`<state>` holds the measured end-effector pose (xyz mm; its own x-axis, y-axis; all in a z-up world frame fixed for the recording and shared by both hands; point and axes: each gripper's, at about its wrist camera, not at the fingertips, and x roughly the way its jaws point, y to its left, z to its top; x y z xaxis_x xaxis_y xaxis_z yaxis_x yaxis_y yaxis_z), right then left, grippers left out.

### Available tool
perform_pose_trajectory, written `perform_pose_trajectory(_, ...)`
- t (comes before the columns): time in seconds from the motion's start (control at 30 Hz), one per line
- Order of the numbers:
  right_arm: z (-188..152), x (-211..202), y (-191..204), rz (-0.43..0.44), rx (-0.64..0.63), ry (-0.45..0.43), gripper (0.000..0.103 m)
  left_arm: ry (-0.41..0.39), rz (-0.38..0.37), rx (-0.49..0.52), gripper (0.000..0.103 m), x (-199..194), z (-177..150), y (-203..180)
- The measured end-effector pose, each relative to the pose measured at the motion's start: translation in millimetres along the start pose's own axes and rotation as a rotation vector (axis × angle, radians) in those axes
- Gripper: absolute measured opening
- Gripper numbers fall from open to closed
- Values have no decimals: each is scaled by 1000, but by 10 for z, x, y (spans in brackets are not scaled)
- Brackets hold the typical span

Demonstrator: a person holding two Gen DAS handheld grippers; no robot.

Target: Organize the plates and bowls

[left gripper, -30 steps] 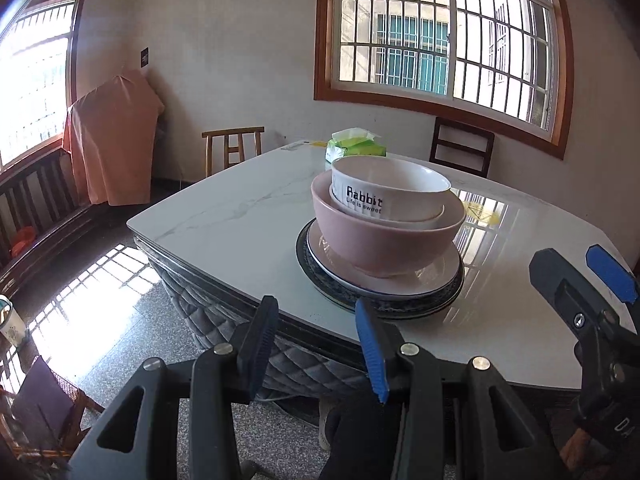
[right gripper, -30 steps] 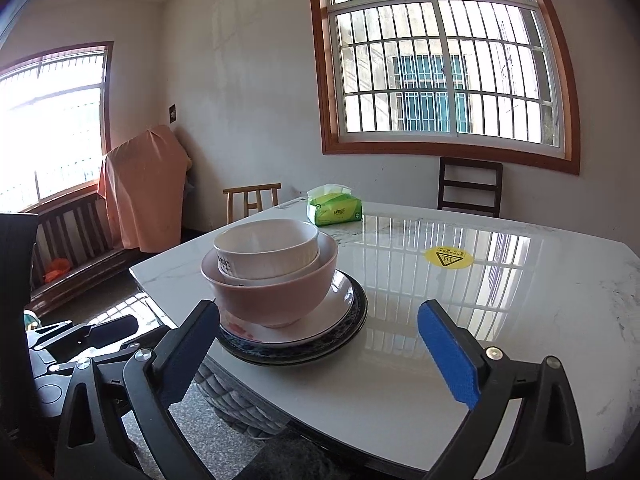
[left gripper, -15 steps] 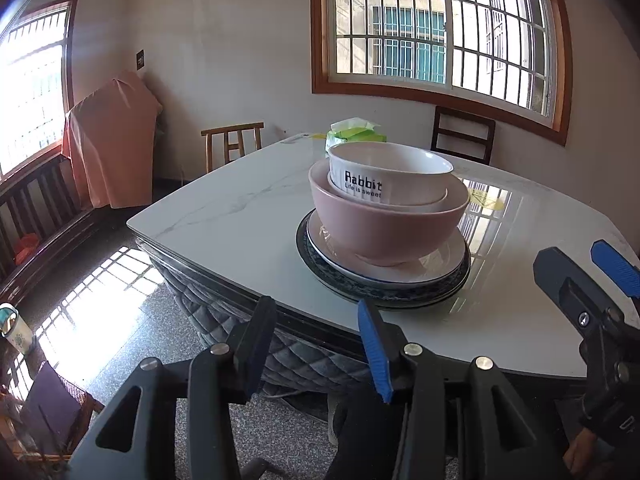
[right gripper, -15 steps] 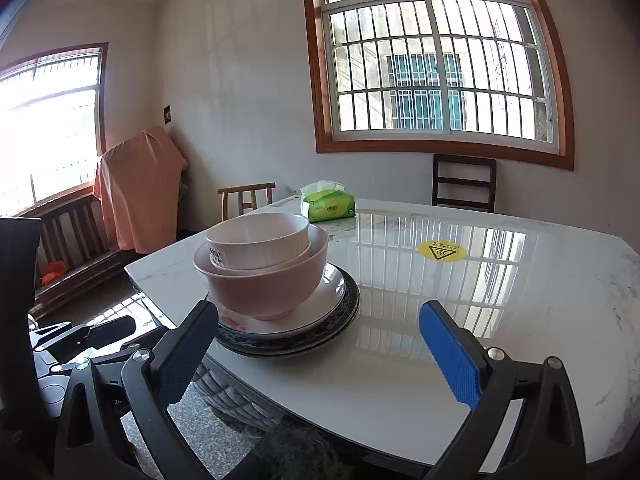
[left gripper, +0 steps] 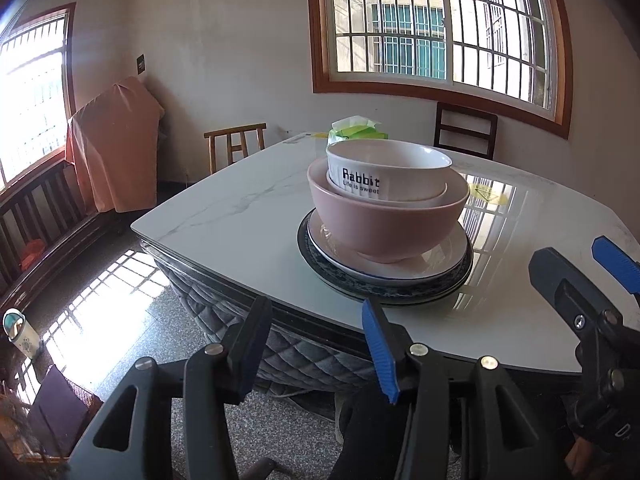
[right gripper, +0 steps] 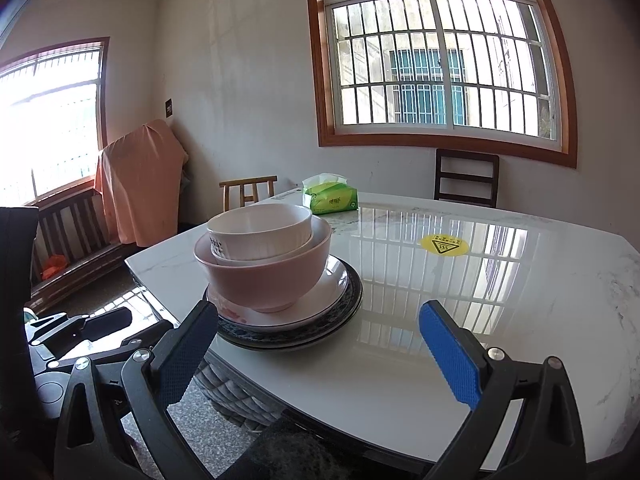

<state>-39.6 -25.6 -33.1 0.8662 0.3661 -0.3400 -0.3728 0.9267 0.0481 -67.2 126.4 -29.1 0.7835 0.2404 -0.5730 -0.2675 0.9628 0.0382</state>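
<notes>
A stack stands on the white marble table (left gripper: 240, 216): a dark patterned plate (left gripper: 384, 290), a white plate (left gripper: 440, 258), a pink bowl (left gripper: 380, 224) and a white "Rabbit" bowl (left gripper: 384, 172) nested in it. The stack also shows in the right wrist view, with the pink bowl (right gripper: 260, 276) and the white bowl (right gripper: 260, 228). My left gripper (left gripper: 316, 336) is open and empty, off the table's near edge, short of the stack. My right gripper (right gripper: 320, 344) is open wide and empty, over the near edge, right of the stack; it shows in the left wrist view (left gripper: 592, 280).
A green tissue pack (right gripper: 330, 199) lies at the table's far side. A yellow warning sticker (right gripper: 443, 245) is on the tabletop. Wooden chairs (right gripper: 466, 178) stand behind the table. An orange-covered object (left gripper: 114, 160) and a bench stand at the left wall.
Both grippers have drawn back and lowered a little from the stack, so it sits higher in both views. Both stay open and empty.
</notes>
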Motion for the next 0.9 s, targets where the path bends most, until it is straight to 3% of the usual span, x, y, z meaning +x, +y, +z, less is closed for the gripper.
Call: perform_pose_trajectory(0.9, -61, 21, 18, 5, -3, 30, 100, 31, 6, 9, 50, 37, -65, -54)
